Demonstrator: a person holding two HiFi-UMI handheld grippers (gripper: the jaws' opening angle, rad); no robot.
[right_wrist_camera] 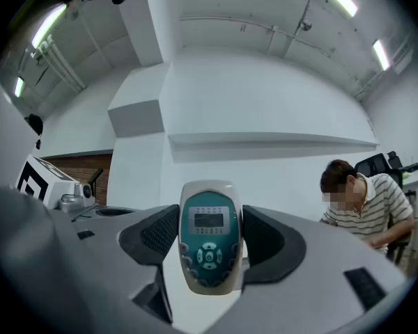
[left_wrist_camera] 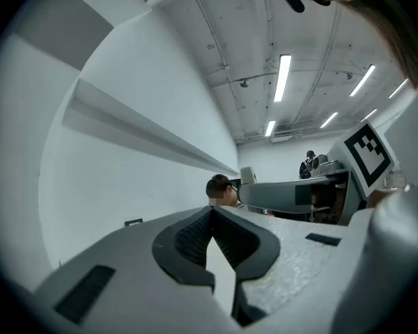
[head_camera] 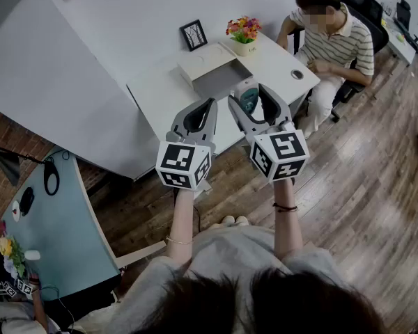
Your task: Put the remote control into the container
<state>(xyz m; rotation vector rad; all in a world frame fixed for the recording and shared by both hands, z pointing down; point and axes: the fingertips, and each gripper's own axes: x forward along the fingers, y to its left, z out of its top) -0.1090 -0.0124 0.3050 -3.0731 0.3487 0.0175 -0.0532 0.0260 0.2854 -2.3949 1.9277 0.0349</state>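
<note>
A teal and white remote control (right_wrist_camera: 209,235) stands upright between the black pads of my right gripper (right_wrist_camera: 209,241), which is shut on it. In the head view the remote control (head_camera: 249,97) shows between the same jaws of the right gripper (head_camera: 250,93), held high above the white table (head_camera: 157,92). The white box container (head_camera: 203,62) sits on that table, beyond both grippers. My left gripper (head_camera: 210,104) is raised beside the right one. Its jaws meet at the tips and hold nothing, as the left gripper (left_wrist_camera: 210,220) shows in its own view.
A flower pot (head_camera: 243,33) and a small picture frame (head_camera: 194,35) stand at the table's far edge. A person in a striped shirt (head_camera: 338,37) sits at the right end on an office chair. A light blue desk (head_camera: 56,221) lies at the left over wooden floor.
</note>
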